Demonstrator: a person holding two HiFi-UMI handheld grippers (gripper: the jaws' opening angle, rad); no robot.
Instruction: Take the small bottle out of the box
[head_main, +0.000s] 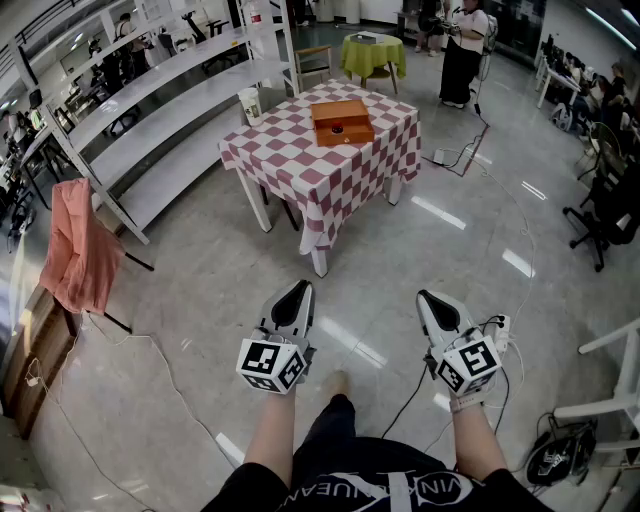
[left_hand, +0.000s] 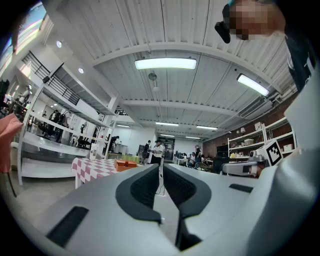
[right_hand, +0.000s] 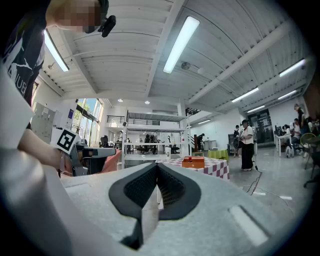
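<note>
An orange box (head_main: 342, 122) lies open on a table with a red-and-white checked cloth (head_main: 300, 165), several steps ahead of me. A small dark bottle (head_main: 337, 128) stands inside it. Both grippers hang low over the floor, far from the table. My left gripper (head_main: 303, 287) and right gripper (head_main: 423, 295) are shut and hold nothing. The left gripper view shows the closed jaws (left_hand: 161, 167) with the box (left_hand: 126, 164) far off. In the right gripper view the shut jaws (right_hand: 157, 166) point toward the box (right_hand: 193, 161), and a red cap (right_hand: 190, 158) pokes up from it.
A white cup (head_main: 249, 104) stands on the table's far left corner. Long grey shelving (head_main: 150, 110) runs along the left, with a pink cloth (head_main: 80, 250) hung on a stand. Behind the table are a green-covered table (head_main: 372, 52) and a standing person (head_main: 462, 55). Cables (head_main: 460, 155) cross the floor.
</note>
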